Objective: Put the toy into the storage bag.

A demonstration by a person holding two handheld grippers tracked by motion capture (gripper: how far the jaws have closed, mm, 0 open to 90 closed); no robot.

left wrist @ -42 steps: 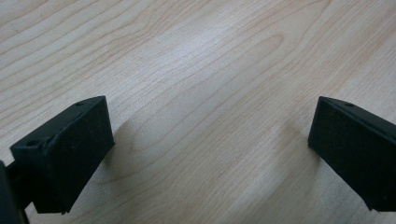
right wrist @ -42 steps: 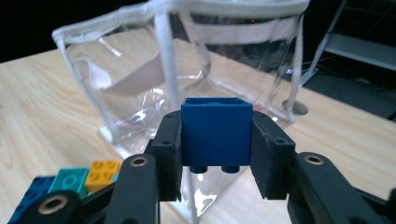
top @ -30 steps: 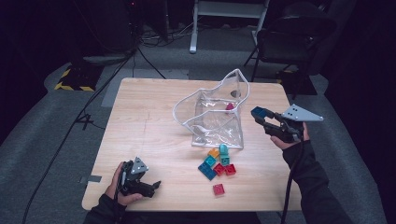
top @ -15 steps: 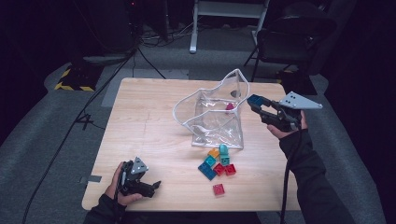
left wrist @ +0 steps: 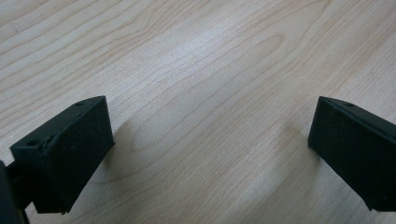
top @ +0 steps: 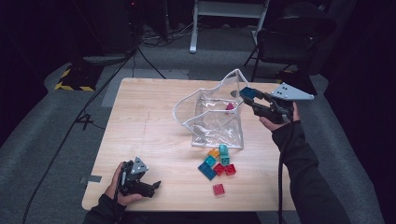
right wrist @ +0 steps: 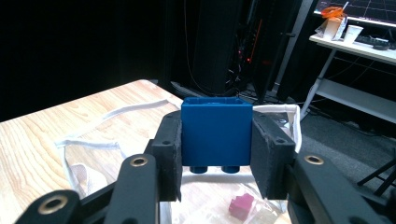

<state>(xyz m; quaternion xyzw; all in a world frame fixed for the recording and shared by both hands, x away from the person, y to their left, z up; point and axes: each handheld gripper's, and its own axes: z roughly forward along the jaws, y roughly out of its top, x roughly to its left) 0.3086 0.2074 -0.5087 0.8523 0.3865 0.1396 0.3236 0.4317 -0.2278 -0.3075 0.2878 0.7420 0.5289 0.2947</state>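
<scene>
Holding a chunky dark blue block (right wrist: pixel 217 133), studs pointing down, squeezed between the right gripper (right wrist: pixel 217 154) jaws just above the clear bag (top: pixel 217 123) rim. Left gripper (left wrist: pixel 205 149) parked on the tabletop (left wrist: pixel 201 56), jaws wide, nothing between.

I see a solid dark-blue plastic building block (right wrist: pixel 217 133) between my right gripper's (right wrist: pixel 217 154) matte black jaws. Beneath it, a clear plastic pouch with white trim (top: pixel 212 119) holds a small magenta block (right wrist: pixel 241 206), on a pale wood-grain table (top: pixel 149 135).

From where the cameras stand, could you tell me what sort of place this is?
Probably a lab or studio set up for recording: a wooden table on grey flooring, dark equipment racks with cables, and a desk with a monitor behind.
</scene>
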